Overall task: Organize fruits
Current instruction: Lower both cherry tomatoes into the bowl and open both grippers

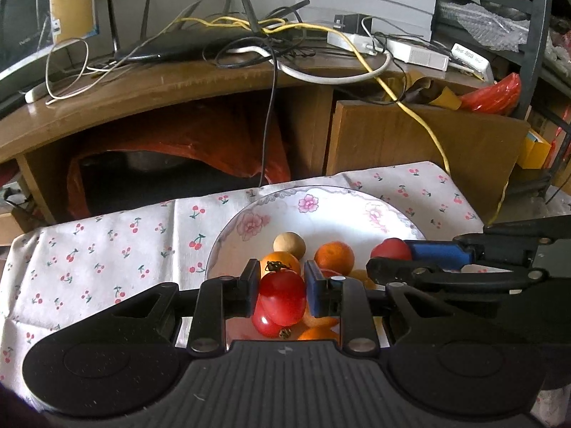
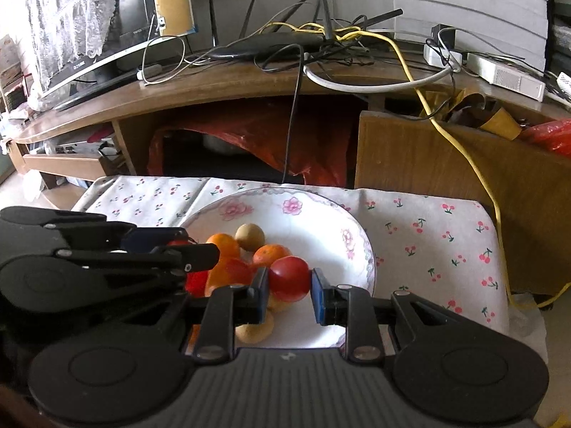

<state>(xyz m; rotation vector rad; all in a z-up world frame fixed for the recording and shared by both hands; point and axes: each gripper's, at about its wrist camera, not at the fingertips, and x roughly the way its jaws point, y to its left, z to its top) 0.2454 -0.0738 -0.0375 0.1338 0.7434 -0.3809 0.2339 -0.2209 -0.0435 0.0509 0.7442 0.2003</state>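
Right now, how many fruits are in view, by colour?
Red tomatoes: 3
Oranges: 3
Beige round fruits: 2
Total: 8 clearly visible. The pile overlaps, so more may be hidden.

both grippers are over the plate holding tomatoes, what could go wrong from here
1. The left hand-held gripper and right hand-held gripper work close together over the plate; they could bump.
2. Each clamps a soft red tomato; squeezing may bruise it.
3. A released tomato could roll into the oranges.
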